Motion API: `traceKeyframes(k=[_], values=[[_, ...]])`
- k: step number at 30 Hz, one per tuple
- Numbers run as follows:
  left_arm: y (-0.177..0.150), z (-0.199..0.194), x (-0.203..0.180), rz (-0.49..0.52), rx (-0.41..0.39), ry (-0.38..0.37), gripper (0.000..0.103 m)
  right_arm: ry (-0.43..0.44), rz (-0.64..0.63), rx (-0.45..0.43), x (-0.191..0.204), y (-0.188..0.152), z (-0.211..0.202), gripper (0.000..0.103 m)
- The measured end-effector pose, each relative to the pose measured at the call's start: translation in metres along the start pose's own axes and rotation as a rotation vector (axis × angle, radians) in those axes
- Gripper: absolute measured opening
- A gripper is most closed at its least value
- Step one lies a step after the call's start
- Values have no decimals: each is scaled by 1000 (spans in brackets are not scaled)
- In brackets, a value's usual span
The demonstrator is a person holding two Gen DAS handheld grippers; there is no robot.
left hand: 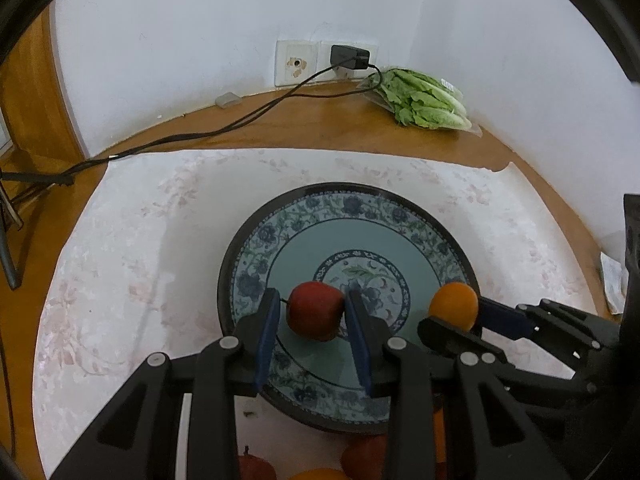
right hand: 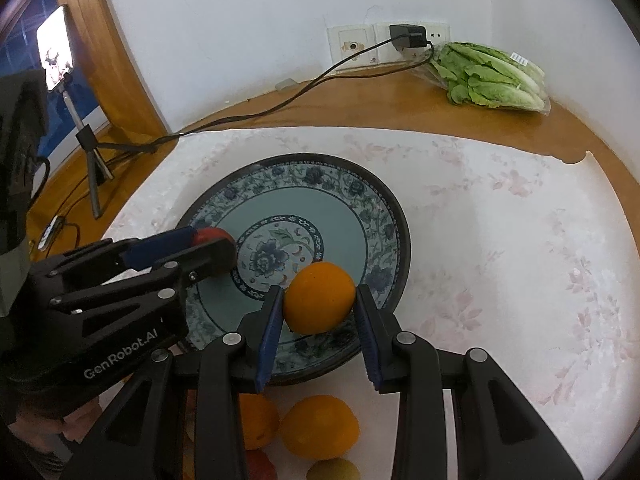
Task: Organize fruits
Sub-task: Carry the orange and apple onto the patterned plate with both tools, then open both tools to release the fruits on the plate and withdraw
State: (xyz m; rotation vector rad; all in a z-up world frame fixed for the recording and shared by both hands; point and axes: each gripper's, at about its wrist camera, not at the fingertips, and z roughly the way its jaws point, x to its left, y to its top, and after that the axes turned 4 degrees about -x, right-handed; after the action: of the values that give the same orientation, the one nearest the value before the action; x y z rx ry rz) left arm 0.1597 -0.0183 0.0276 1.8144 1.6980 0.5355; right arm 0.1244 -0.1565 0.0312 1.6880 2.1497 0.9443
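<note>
While the left gripper (left hand: 310, 314) holds a red apple (left hand: 316, 311) over the patterned plate (left hand: 280, 236), its blue pads look closed against the fruit, though a sliver of gap shows at the left pad; the apple's stem points toward nine o'clock, so its core axis runs sideways between the fingers. At three o'clock from it, an orange (left hand: 454, 306) sits pinched in the right gripper (left hand: 460, 316) above the plate's rim. Bagged romaine lettuce (left hand: 424, 98) lies on the wooden tabletop at one o'clock, near a black charger (left hand: 349, 57) plugged into the wall. From the right wrist view, the right gripper (right hand: 320, 300) clamps the round, dimpled orange (right hand: 319, 298) between ribbed blue pads, over the glossy blue-and-white floral plate (right hand: 360, 188) at its five o'clock edge. The left gripper (right hand: 208, 242) reaches in from nine o'clock with the apple (right hand: 211, 235) mostly hidden. More oranges (right hand: 318, 428) rest on the pale floral cloth (right hand: 520, 240) below.
</note>
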Motion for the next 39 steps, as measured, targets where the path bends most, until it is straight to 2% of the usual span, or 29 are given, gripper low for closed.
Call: traceKeyframes(k=[20,26,33,39], values=[[-1,3,2,-7,-4,-10,36,3,10,-8,-2,2,3,37],[-2,3,4,-17,12,-22,41,4,13,-12,-2,2,2,40],[-1,-9,9,-33,17,-24,55,13,19,-32,0,0,-12,49],[-3,-27,10,-25,18,-25,62,25,13,-40,4,-4,-28,53]])
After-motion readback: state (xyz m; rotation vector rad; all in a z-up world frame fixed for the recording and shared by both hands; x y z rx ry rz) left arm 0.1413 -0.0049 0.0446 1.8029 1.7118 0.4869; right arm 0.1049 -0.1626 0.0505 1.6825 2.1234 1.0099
